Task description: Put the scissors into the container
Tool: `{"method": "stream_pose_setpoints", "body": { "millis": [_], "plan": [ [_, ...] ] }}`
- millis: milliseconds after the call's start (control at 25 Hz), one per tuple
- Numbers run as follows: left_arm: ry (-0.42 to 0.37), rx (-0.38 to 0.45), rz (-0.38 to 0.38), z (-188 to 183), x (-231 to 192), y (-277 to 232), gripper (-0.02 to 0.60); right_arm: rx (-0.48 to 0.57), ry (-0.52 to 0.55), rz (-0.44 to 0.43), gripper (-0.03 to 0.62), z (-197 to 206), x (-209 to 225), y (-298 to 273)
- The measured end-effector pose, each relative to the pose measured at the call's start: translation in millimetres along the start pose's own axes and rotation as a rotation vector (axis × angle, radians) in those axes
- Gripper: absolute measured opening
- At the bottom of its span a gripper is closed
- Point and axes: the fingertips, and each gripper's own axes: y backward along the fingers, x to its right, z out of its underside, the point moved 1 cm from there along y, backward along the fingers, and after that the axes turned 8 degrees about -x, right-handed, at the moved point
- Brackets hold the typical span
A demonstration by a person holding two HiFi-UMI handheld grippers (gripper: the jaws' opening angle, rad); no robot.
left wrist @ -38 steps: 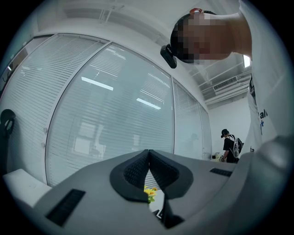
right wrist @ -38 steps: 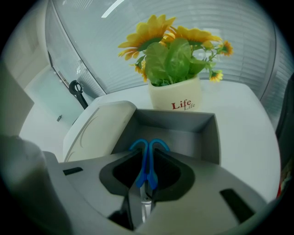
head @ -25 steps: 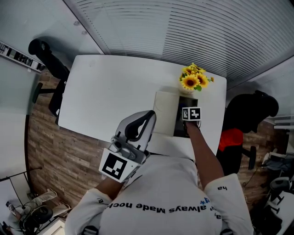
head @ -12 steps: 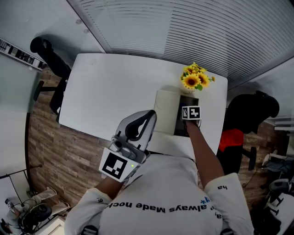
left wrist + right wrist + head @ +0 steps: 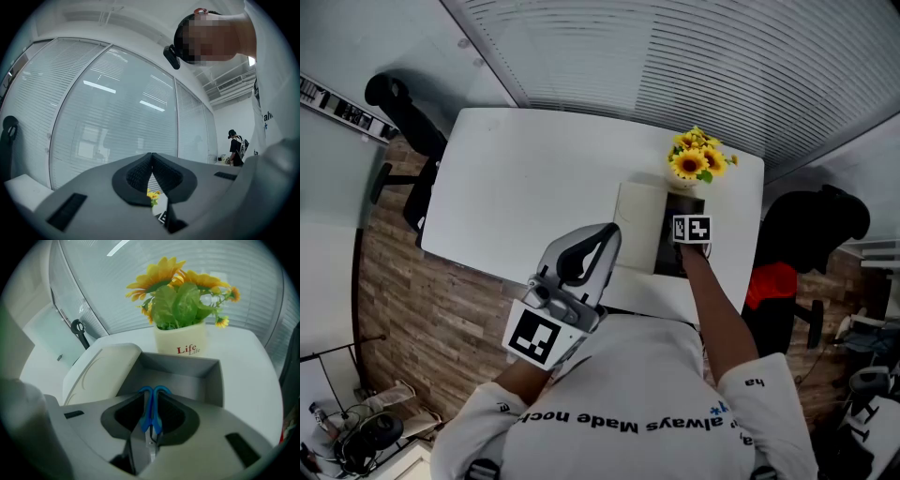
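Blue-handled scissors [image 5: 152, 414] stand pinched between the jaws of my right gripper [image 5: 151, 398], which is shut on them, handles pointing forward. They hang just over the near wall of an open grey container [image 5: 187, 376], whose cream lid [image 5: 101, 371] lies flipped to its left. In the head view the right gripper [image 5: 690, 225] sits over the dark container [image 5: 668, 264] beside the lid [image 5: 638, 228]; the scissors are hidden there. My left gripper [image 5: 606, 234] is held near the person's chest at the table's near edge, shut and empty, its jaws [image 5: 151, 157] touching.
A cream pot of sunflowers [image 5: 180, 336] stands just behind the container, also seen at the table's far right as flowers [image 5: 694, 161]. The white table [image 5: 525, 187] stretches left. Black chairs stand at the left [image 5: 401, 117] and right [image 5: 816, 225]. A glass wall lies beyond.
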Motion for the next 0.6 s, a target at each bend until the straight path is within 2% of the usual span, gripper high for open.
{"method": "stream_pose_setpoints", "body": {
  "millis": [600],
  "plan": [
    [0.003, 0.007, 0.032, -0.3, 25.1, -10.7, 0.020, 0.161, 0.033, -0.055, 0.083, -14.5, -4.9, 52.4]
  ]
}}
